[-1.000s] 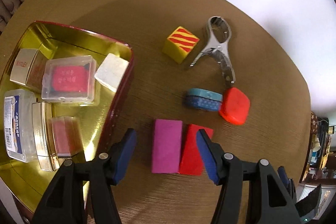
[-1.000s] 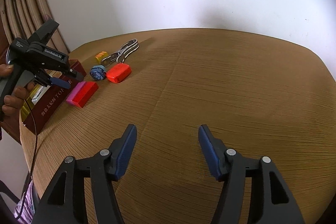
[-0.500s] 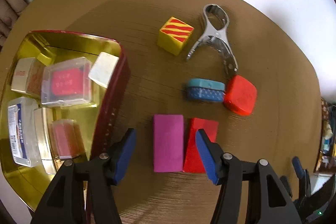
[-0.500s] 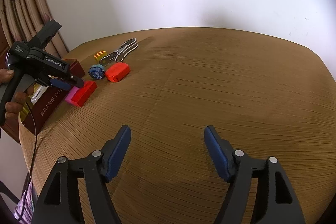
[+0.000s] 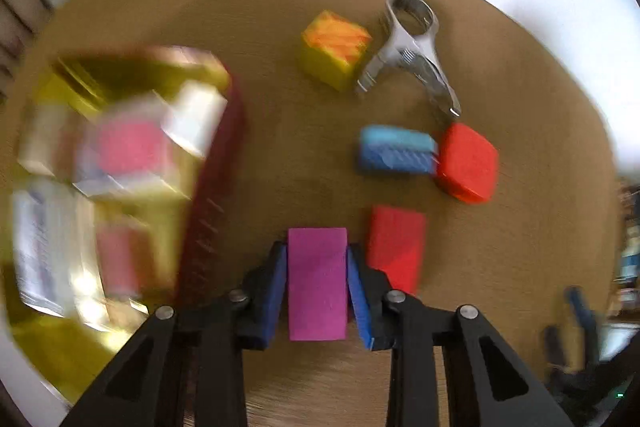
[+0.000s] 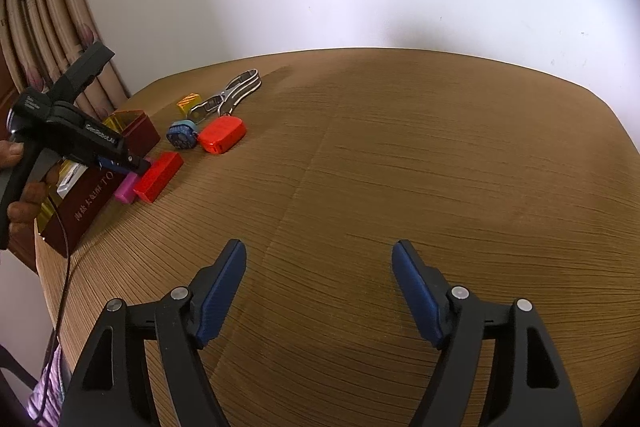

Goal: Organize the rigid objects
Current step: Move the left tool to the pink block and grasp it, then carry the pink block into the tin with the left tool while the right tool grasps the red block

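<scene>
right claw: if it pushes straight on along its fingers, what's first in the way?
Probably only the bare table: the right claw is open with nothing between its fingers, and no object lies ahead. Depth is unclear.

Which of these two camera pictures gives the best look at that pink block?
The left wrist view: the pink block fills the space between the closing left gripper. The right wrist view shows only its end, far off beside the red block.

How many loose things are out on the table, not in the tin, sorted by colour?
Red: 2 (red block, red rounded case)
Magenta: 1 (magenta block)
Blue: 1 (blue case)
Yellow striped: 1 (cube)
Silver: 1 (metal clip)
Total: 6
</scene>
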Demonstrator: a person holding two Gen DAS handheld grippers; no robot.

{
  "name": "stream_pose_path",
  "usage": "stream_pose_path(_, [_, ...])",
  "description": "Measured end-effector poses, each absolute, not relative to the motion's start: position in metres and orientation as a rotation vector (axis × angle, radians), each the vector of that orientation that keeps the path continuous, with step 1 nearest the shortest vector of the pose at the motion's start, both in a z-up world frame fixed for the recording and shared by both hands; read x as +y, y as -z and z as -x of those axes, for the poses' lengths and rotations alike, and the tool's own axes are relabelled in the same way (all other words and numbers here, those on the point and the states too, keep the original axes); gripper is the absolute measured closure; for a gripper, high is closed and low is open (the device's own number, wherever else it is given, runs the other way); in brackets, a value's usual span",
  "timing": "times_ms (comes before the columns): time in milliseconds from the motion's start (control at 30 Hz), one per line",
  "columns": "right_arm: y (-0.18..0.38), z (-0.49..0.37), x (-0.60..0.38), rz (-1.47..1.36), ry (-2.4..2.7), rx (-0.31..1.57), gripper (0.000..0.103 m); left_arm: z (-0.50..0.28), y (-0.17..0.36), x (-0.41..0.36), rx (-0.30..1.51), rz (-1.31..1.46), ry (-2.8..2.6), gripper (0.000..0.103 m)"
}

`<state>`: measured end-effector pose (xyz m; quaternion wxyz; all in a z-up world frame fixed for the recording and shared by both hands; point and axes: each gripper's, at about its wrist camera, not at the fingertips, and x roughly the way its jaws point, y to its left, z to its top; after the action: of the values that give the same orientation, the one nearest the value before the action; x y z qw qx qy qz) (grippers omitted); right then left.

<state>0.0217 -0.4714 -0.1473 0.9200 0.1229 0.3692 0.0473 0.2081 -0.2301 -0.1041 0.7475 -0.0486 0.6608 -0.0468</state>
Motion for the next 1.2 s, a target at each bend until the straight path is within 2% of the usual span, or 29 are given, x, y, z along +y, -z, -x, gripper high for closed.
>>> stream_pose_path(333, [0.145, -0.02, -0.469, -0.235, -0.108, 0.734, 0.03, -0.151, 0.098, -0.215, 1.347, 0.225, 0.109, 0.073])
stream_pose_path(567, [0.112, -0.023, -0.418, -0.162, -0.295, 0.669, 0.03, -0.079, 0.059, -0.191, 1.24, 0.313, 0.171, 0.073])
stream_pose_path(700, [0.097, -0.057, -0.366, -0.12, -0.377, 0.712, 0.03, -0.064, 0.031, -0.162, 1.178, 0.364, 0.162, 0.073])
stream_pose_path(967, [0.116, -0.12, -0.308, -0.014, -0.355, 0.837, 0.039, -0.061, -0.007, -0.077, 1.094, 0.379, 0.035, 0.073])
stream_pose_path(1200, [0.135, -0.145, -0.293, 0.037, -0.303, 0.907, 0.053, -0.084, 0.011, -0.048, 1.11, 0.308, -0.023, 0.073])
